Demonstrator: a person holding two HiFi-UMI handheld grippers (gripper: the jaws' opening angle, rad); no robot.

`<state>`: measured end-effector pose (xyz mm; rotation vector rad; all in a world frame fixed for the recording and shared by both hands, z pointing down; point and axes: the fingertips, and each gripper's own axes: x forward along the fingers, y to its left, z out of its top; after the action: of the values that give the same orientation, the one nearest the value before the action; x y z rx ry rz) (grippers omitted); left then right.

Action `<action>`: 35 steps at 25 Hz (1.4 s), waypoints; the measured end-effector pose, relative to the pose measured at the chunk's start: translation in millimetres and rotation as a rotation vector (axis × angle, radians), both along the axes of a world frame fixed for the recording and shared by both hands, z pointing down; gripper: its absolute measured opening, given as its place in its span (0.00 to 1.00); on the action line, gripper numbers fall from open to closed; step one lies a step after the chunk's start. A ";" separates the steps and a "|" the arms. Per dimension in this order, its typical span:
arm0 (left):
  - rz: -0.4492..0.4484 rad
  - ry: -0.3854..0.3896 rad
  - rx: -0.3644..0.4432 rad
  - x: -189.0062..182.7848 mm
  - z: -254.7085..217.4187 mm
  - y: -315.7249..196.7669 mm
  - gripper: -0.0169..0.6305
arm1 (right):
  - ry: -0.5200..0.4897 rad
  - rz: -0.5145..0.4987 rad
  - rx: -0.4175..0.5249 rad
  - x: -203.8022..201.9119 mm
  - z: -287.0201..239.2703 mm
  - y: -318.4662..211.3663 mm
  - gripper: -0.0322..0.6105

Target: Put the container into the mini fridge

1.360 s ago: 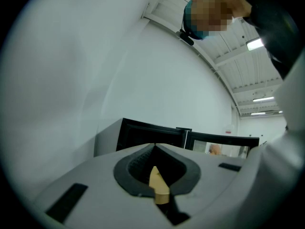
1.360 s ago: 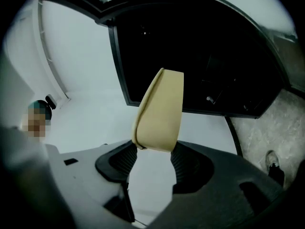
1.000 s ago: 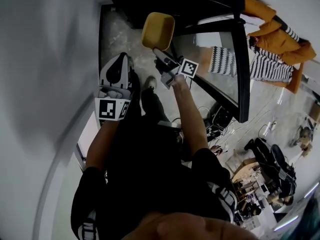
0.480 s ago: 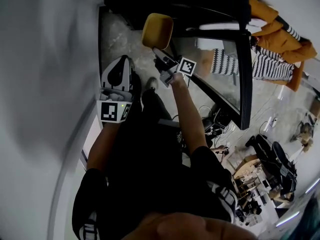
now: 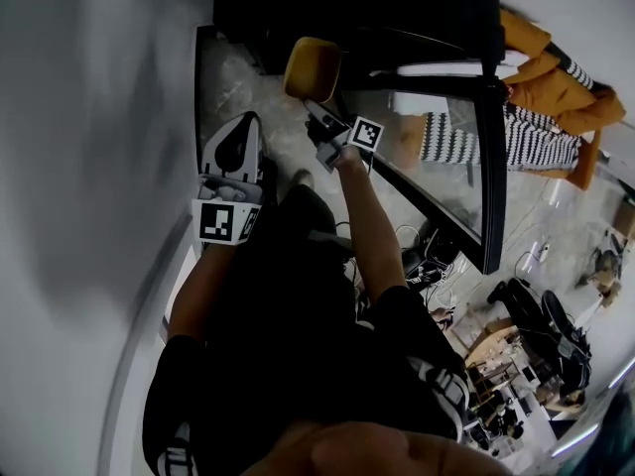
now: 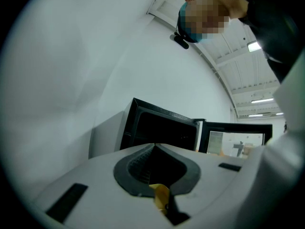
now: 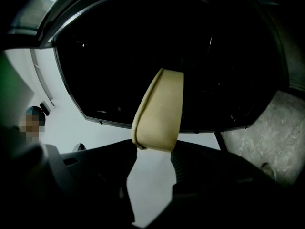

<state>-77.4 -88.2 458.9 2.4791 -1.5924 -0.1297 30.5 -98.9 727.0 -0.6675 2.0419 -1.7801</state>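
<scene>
I am pinching the container in the right gripper, facing the open mini fridge; the left gripper is closed and empty; next, reaching inside.

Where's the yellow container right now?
Head view, top centre: the yellow container is held by the right gripper, just in front of the open mini fridge and its dark interior.

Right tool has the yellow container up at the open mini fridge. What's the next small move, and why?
Probably ease the right tool forward so the yellow container goes into the mini fridge. The tool grips the container by its near edge, right before the dark open cavity, and the door stands swung wide. The inside is too dark to judge shelves, so go slowly.
</scene>
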 end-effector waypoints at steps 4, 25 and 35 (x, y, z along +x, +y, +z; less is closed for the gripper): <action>-0.006 0.001 0.012 2.5 5.4 -8.5 0.03 | -0.007 -0.004 -0.008 5.8 14.7 -10.9 0.38; -0.040 -0.004 0.046 -2.1 23.4 -8.4 0.03 | -0.091 0.048 -0.072 12.7 56.0 -46.1 0.39; -0.042 -0.003 0.044 -6.3 20.8 -12.5 0.03 | -0.094 0.081 -0.083 12.2 56.0 -70.1 0.39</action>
<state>-83.6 -100.6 479.7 2.4801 -1.6606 -0.1689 42.8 -169.0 783.0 -0.6677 1.8627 -1.8219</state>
